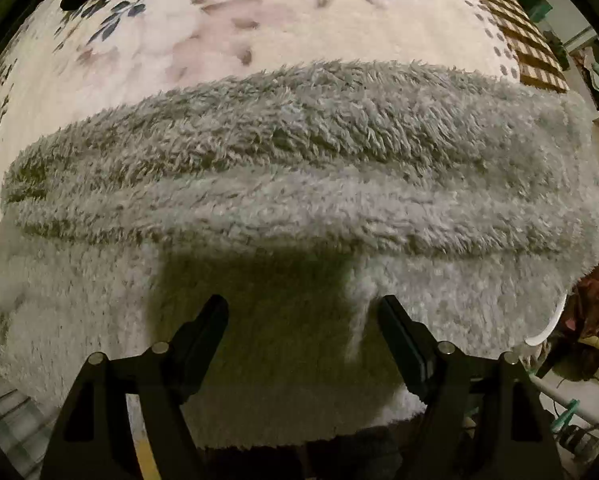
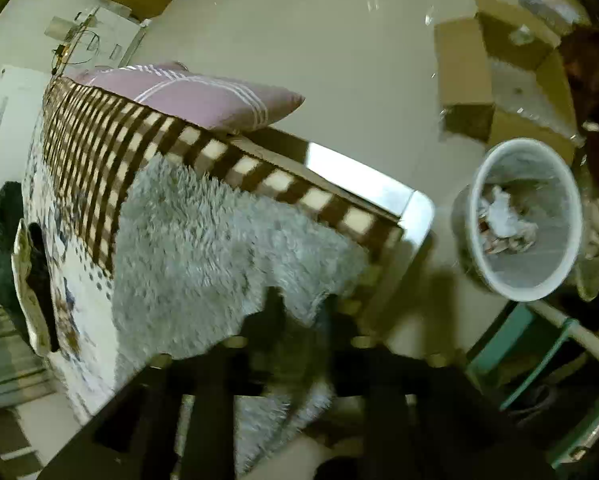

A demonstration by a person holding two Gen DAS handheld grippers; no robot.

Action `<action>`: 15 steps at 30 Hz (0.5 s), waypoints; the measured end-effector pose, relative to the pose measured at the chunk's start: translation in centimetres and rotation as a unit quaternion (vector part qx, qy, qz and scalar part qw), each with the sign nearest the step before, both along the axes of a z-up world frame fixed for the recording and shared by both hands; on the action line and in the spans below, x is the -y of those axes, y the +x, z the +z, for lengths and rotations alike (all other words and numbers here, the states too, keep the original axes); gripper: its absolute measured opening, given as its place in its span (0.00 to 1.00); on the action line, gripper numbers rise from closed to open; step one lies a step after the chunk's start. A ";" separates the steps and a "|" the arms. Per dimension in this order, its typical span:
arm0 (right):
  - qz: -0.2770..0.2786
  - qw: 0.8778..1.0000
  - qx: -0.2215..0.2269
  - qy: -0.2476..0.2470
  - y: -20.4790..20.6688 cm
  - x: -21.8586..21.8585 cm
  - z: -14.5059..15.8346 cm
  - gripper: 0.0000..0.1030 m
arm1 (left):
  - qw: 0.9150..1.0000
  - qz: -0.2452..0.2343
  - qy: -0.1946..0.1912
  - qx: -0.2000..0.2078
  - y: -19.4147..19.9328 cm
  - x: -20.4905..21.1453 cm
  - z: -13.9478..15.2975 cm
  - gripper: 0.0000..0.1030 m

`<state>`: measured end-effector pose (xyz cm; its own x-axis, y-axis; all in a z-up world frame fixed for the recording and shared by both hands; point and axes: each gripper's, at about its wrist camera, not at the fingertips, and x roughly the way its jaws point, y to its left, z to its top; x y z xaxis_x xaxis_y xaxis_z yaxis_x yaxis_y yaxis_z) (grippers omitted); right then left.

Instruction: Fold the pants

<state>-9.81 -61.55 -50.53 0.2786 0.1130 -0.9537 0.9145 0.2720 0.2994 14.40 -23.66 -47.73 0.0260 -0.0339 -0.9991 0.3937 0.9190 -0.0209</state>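
Note:
The pants [image 1: 299, 184] are fluffy pale grey fleece, lying in long folds across a floral bedspread [image 1: 203, 40]. My left gripper [image 1: 302, 312] is open just above the near part of the fleece, fingers wide apart, holding nothing. In the right wrist view the pants [image 2: 203, 248] hang over the bed's corner. My right gripper [image 2: 305, 312] is blurred; its dark fingers [image 2: 273, 312] stand close together around the fleece edge, apparently shut on it.
A checked brown and cream sheet [image 2: 111, 148] and a pink pillow [image 2: 203, 96] lie on the bed. A white waste bin [image 2: 527, 220] with paper stands on the floor to the right, cardboard boxes [image 2: 499, 76] behind it. A green frame [image 2: 539, 344] is close by.

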 end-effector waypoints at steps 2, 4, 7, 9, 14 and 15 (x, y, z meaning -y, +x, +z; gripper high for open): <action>-0.019 0.999 0.034 0.002 -1.2 -1.9 1.6 0.41 | 1.000 0.002 -0.001 0.001 -0.9 -1.2 0.5 0.74; -0.024 0.998 0.052 0.029 -1.9 -3.8 1.4 0.41 | 1.000 0.005 0.000 -0.003 -1.5 -2.1 0.5 0.74; -0.027 0.994 0.071 0.082 -2.2 -6.3 -0.7 0.41 | 1.000 0.010 0.001 -0.015 -1.8 -3.0 -0.3 0.74; -0.017 0.991 0.081 0.107 -1.2 -7.7 -2.7 0.41 | 1.000 0.014 -0.001 -0.021 -2.5 -3.6 -0.7 0.74; 0.011 0.994 0.065 0.084 0.3 -9.9 -4.5 0.05 | 1.000 0.011 0.002 -0.018 -4.1 -4.9 -1.3 0.74; 0.018 0.996 0.052 0.066 0.3 -10.0 -4.0 0.05 | 1.000 0.010 0.003 -0.018 -4.6 -5.2 -1.7 0.74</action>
<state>-9.53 -51.52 -54.58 0.3687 0.2474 -0.8960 0.8671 0.2558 0.4274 9.77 -18.51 -49.43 -0.0084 -0.0270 -0.9996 0.3742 0.9269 -0.0282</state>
